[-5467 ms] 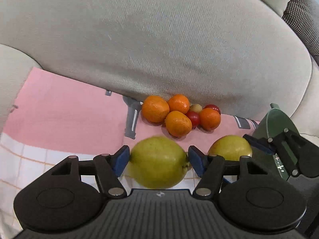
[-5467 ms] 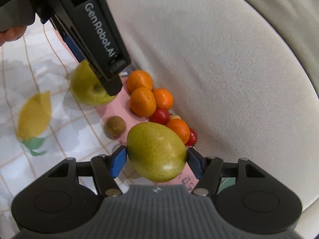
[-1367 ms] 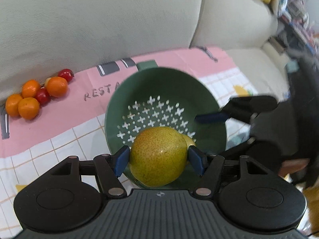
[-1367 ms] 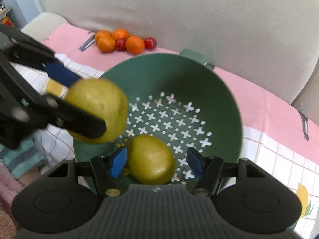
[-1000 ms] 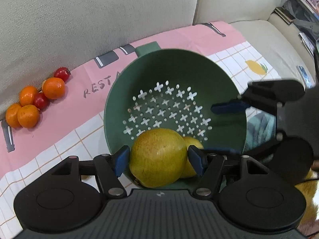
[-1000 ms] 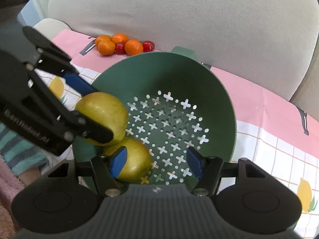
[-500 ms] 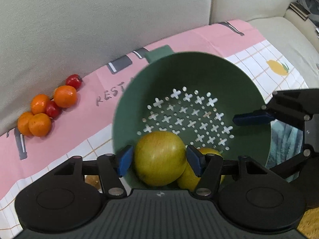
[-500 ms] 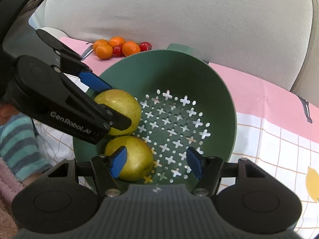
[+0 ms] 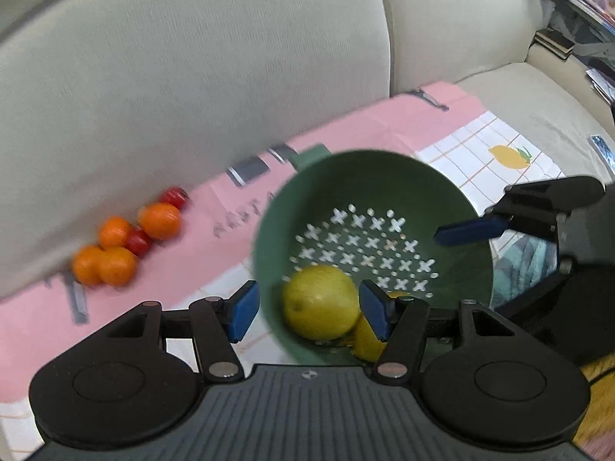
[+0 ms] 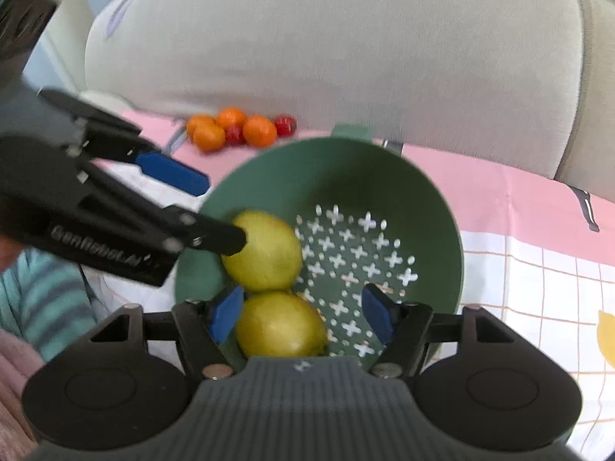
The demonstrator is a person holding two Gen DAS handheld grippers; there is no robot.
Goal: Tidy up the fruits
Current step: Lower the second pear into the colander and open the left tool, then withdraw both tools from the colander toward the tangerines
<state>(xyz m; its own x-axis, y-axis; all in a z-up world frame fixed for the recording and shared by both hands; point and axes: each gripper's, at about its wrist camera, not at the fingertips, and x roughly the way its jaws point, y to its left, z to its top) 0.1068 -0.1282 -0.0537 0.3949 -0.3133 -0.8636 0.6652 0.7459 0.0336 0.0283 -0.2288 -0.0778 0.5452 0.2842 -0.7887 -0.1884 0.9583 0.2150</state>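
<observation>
Green colander [image 10: 384,176] sits on the checked cloth [image 10: 538,288], sofa back close behind; its right half is bare. Two pears [image 10: 265,253] lie touching at its near-left wall. Left gripper [image 9: 305,309] open, free of them. Right gripper [image 10: 303,317] opening, nearer pear [image 10: 280,324] loose between pads. Left view alone shows bare seat cushion [image 9: 538,96] at right. Oranges and tomatoes [image 9: 123,242] sit by the sofa back.

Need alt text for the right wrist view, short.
Two yellow-green pears lie side by side in a green colander; the right gripper is opening over the nearer one, pads off it. The left gripper reaches in from the left; oranges sit behind.
</observation>
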